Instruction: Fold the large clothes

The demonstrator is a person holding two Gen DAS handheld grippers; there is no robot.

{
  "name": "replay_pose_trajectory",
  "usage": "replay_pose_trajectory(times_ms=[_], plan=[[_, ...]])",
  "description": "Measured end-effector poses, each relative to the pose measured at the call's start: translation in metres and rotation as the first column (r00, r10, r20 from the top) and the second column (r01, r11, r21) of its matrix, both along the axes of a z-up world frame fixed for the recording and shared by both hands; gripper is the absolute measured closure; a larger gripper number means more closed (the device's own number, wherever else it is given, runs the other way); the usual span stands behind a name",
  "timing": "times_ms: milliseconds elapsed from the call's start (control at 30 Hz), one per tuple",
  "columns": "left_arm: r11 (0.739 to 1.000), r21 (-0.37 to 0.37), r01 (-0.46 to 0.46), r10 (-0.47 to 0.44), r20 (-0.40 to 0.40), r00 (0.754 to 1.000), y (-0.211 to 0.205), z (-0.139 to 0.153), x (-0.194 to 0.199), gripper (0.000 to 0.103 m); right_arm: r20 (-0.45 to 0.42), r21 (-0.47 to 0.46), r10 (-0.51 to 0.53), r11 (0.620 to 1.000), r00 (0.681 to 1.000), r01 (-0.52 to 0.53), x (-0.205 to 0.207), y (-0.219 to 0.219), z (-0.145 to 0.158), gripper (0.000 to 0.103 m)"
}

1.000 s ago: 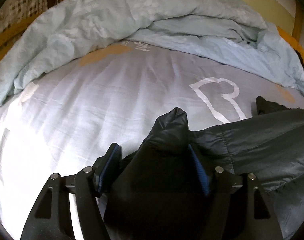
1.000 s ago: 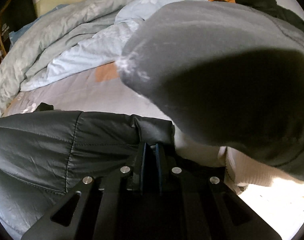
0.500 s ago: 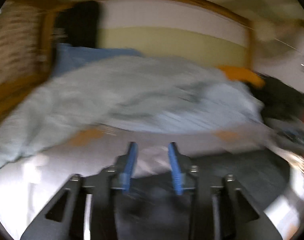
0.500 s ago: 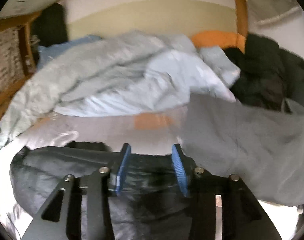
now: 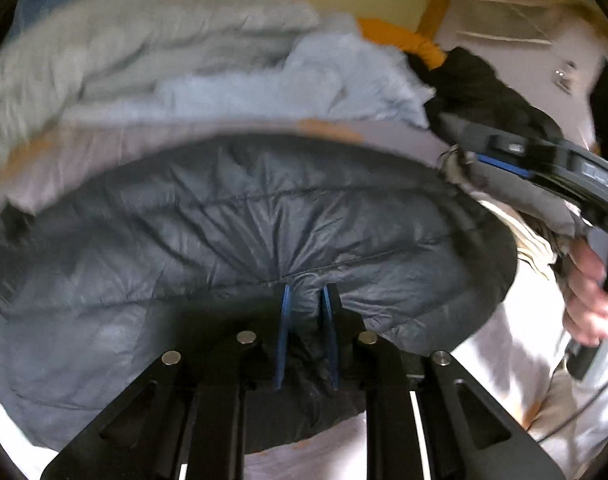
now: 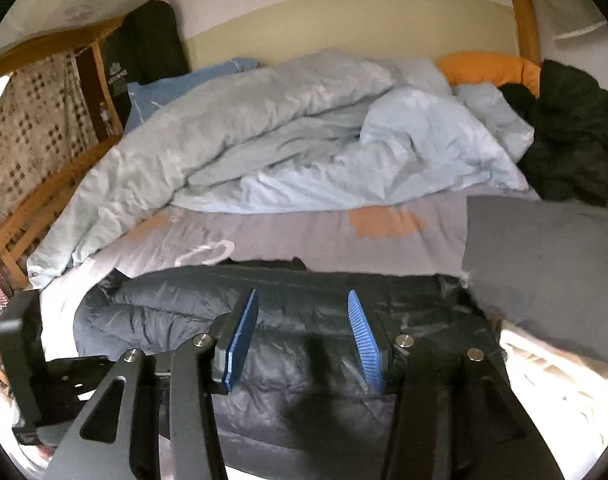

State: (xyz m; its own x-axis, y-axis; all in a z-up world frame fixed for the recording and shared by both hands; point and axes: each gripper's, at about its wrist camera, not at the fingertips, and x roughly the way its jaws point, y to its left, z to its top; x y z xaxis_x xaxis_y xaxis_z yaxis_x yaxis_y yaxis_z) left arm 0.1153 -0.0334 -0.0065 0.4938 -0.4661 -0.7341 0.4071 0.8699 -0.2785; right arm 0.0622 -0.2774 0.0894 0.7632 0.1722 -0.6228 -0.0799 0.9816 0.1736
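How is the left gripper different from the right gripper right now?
The left gripper is pinched on a fold of the black puffer jacket; the right gripper holds nothing. The left's blue pads sit close together, the right's spread wide apart above the jacket. Both are black with blue pads.

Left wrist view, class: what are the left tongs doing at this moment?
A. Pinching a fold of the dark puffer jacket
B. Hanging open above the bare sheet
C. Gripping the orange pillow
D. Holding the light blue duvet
A: the left tongs stand nearly closed with a bunched fold of the dark puffer jacket between their blue pads, wrinkles radiating from the pinch, while the right tongs hang open above the jacket.
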Motion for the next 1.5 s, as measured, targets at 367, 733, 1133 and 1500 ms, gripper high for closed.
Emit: replay_pose_trajectory(times_ms=[367,733,1133,1500], plan=[[0.998,0.055,-0.031,0.028,0.061,0.998,-0.01,-0.039,-0.009,0.086,-0.113,0.043,0.17,0.985,0.979,-0.166,0.017,0.048,-0.042,0.099],[0.993,0.058,-0.098,0.093,0.088,0.992,-0.007,-0.024,-0.053,0.091,-0.157,0.144,0.198,0.974,0.968,-0.175,0.022,0.065,-0.055,0.099],[0.986,-0.118,-0.117,0.113,-0.038,0.993,0.012,-0.067,-0.046,0.091,-0.335,0.085,0.197,0.98,0.922,-0.178,0.075,0.105,-0.116,0.102],[0.973,-0.185,-0.14,0.12,-0.116,0.986,0.025,-0.069,-0.048,0.091,-0.37,-0.022,-0.058,0.998,0.927,0.053,0.172,0.102,-0.134,0.103]])
